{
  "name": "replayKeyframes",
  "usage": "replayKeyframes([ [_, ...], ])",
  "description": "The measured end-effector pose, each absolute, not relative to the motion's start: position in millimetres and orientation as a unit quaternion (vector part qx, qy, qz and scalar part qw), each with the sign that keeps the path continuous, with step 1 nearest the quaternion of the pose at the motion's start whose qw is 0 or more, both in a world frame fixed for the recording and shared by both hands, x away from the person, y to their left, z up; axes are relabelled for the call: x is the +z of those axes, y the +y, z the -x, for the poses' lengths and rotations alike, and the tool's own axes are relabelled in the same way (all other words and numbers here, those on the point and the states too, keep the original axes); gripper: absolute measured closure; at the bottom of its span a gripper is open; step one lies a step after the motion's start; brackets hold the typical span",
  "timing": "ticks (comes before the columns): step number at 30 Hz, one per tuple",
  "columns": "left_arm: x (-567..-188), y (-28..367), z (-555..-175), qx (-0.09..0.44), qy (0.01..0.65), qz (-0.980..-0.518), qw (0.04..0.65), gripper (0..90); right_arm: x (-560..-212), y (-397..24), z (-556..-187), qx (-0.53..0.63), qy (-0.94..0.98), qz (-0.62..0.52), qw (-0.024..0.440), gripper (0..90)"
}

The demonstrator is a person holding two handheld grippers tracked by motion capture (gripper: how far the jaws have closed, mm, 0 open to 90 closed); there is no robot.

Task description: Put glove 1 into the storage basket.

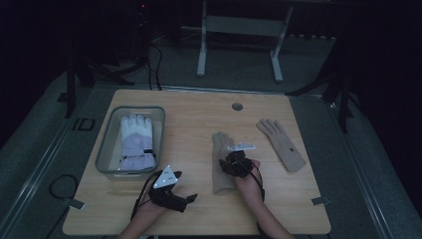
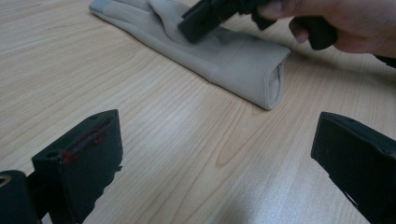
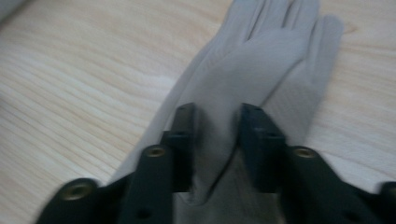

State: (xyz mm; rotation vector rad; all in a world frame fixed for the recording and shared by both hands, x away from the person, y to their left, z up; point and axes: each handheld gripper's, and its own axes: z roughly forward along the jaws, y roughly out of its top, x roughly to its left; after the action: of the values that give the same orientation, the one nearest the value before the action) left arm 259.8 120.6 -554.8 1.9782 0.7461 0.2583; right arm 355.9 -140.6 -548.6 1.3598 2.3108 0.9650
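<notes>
The right gripper (image 1: 233, 160) sits over the tan glove (image 1: 222, 164) lying flat near the middle of the table (image 1: 199, 114), fingers pointing to the far side. In the right gripper view its jaws stand a little apart, a narrow gap between them, with the glove's palm (image 3: 261, 60) under and between the tips; the pads look clear of the fabric, so nothing is gripped. The left gripper (image 1: 185, 185) rests just left of that glove's cuff end, at the near side of the table, and its jaws are spread wide over bare wood, the glove's open cuff (image 2: 275, 84) lying ahead of them. A second tan glove (image 1: 281, 144) lies well to the right of the first one. Far to its left, a grey bin (image 1: 107, 144) holds a white glove (image 1: 135, 142).
</notes>
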Motion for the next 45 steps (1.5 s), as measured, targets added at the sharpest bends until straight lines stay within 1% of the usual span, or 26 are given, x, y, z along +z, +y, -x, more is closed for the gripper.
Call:
replayKeyframes([
  [3,-556,120,-259,0.109,0.305,-0.815,0.481,2.3,-551,-138,-356,0.339,0.806,-0.462,0.148,56.8],
  [6,-556,120,-259,0.108,0.304,-0.815,0.482,2.3,-547,-138,-356,0.343,0.807,-0.459,0.144,56.6],
  [10,-556,120,-259,0.108,0.303,-0.814,0.484,2.3,-541,-142,-355,0.348,0.809,-0.449,0.155,55.5],
  [14,-558,119,-259,0.107,0.305,-0.814,0.483,2.3,-528,-161,-358,0.357,0.810,-0.436,0.164,54.4],
  [18,-559,118,-259,0.108,0.303,-0.818,0.477,2.3,-519,-182,-361,0.358,0.814,-0.418,0.183,53.6],
  [21,-559,117,-259,0.107,0.303,-0.818,0.478,2.3,-515,-194,-364,0.356,0.816,-0.414,0.191,54.5],
  [22,-560,117,-259,0.106,0.302,-0.818,0.478,2.3,-512,-207,-368,0.354,0.815,-0.413,0.201,55.8],
  [24,-560,116,-259,0.105,0.302,-0.819,0.477,2.3,-509,-220,-371,0.352,0.812,-0.416,0.209,56.1],
  [32,-561,115,-259,0.106,0.302,-0.819,0.476,2.3,-502,-275,-391,0.347,0.805,-0.426,0.223,57.0],
  [34,-561,116,-259,0.105,0.303,-0.819,0.476,2.3,-501,-289,-396,0.334,0.801,-0.438,0.233,57.8],
  [37,-561,116,-259,0.105,0.303,-0.819,0.476,2.3,-500,-309,-403,0.331,0.795,-0.450,0.237,57.7],
  [40,-561,115,-258,0.106,0.304,-0.818,0.477,2.3,-502,-325,-409,0.338,0.793,-0.451,0.232,56.6],
  [45,-560,114,-257,0.104,0.300,-0.816,0.483,2.3,-509,-341,-417,0.343,0.798,-0.449,0.210,56.5],
])
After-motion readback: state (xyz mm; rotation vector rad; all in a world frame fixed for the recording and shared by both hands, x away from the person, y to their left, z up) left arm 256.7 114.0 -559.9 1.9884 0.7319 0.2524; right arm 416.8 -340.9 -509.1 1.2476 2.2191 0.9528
